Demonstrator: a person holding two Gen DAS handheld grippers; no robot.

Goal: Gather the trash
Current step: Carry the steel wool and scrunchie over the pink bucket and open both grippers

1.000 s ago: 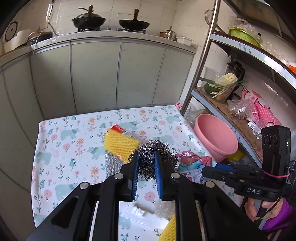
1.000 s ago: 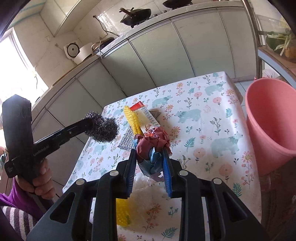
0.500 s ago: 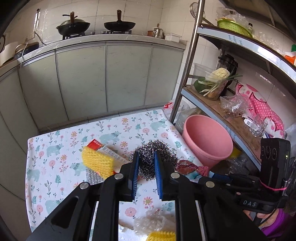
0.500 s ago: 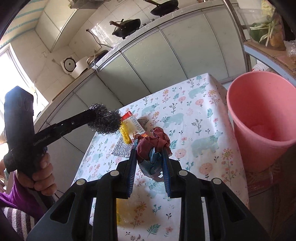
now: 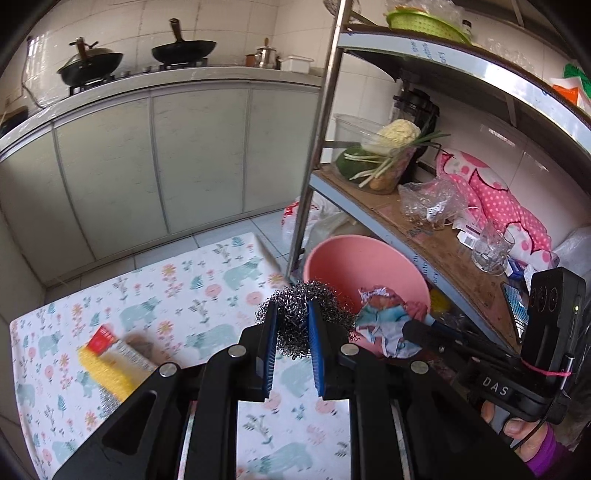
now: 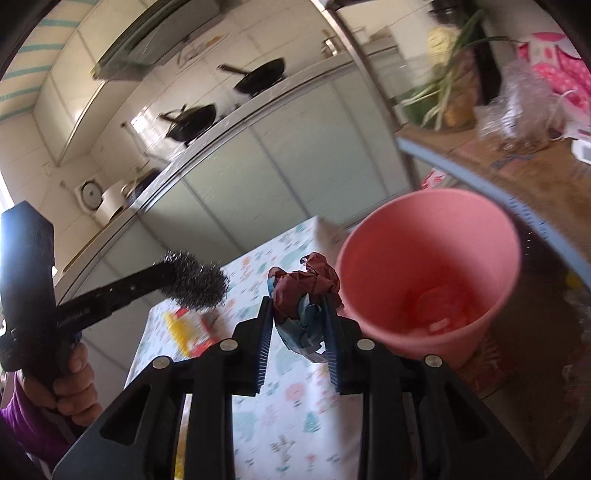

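Both claws have swung from over the surface [image 5: 207, 295] toward the pink bucket [image 6: 428, 266] beyond its right edge. The left claw [image 5: 291, 332] grips the steel scourer [image 5: 299, 314], the right claw [image 6: 297, 332] the crumpled wrapper [image 6: 303, 295], so dropping looks next.

White-tiled kitchen, pale cabinets [image 5: 155, 158], metal shelf rack [image 5: 417, 229], tiled floor [image 5: 221, 236].

Two dark pans [image 5: 136, 59] are sitting on the stove along the tiled back wall, above a row of pale cabinet doors [image 5: 199, 155]. A metal shelf rack [image 5: 436, 236] is standing to the right, carrying a clear tub of cauliflower and spring onions [image 5: 388, 151], a crumpled plastic bag [image 5: 432, 201], a pink dotted cloth [image 5: 491, 195] and a drinking glass [image 5: 493, 249]. A green basket [image 5: 424, 24] is resting on top.
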